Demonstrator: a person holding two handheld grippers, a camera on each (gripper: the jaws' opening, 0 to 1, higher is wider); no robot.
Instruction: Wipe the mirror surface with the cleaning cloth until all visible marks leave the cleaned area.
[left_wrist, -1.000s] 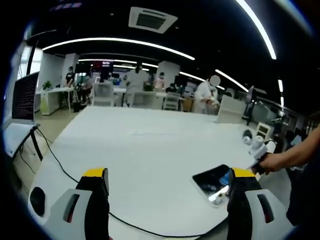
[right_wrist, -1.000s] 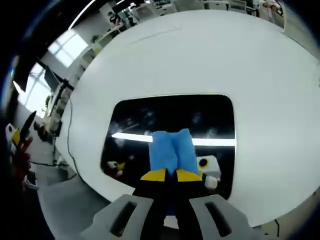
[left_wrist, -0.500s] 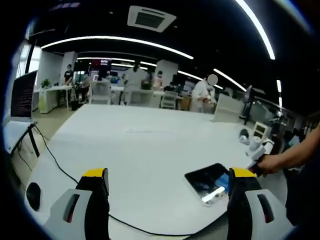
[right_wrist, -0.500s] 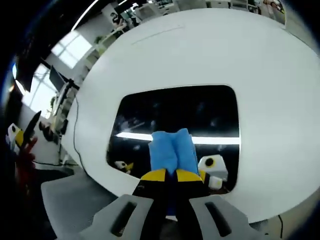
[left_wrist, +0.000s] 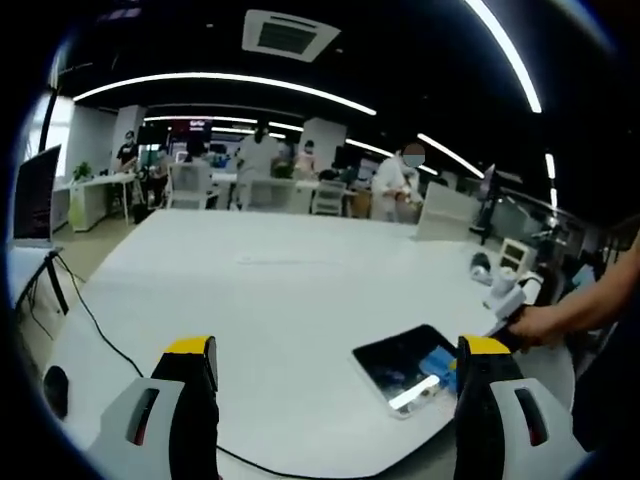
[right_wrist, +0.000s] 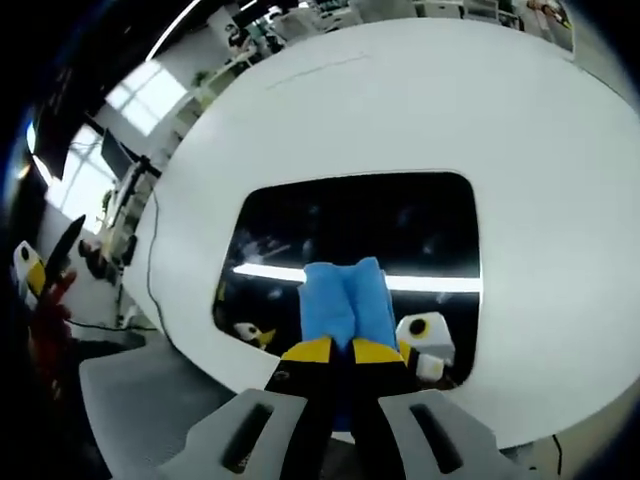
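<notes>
A dark rectangular mirror (right_wrist: 350, 240) with rounded corners lies flat on the white table (right_wrist: 420, 110). My right gripper (right_wrist: 347, 349) is shut on a folded blue cleaning cloth (right_wrist: 346, 300), which rests on the mirror's near part. Faint smudges show on the glass beyond the cloth. In the left gripper view the mirror (left_wrist: 400, 362) lies at the right with the blue cloth (left_wrist: 438, 361) on it, and a person's hand (left_wrist: 530, 325) holds the right gripper there. My left gripper (left_wrist: 335, 347) stands open above the table with nothing between its jaws.
A black cable (left_wrist: 100, 325) runs over the table's left edge. Small white objects (left_wrist: 497, 285) sit at the table's far right. Desks, chairs and several people stand beyond the table's far edge. The floor (right_wrist: 130, 390) lies beyond the table's near edge in the right gripper view.
The left gripper view has shifted, so the mirror sits further left in it. In the right gripper view the mirror slid slightly up-right in frame; the cloth stays clamped.
</notes>
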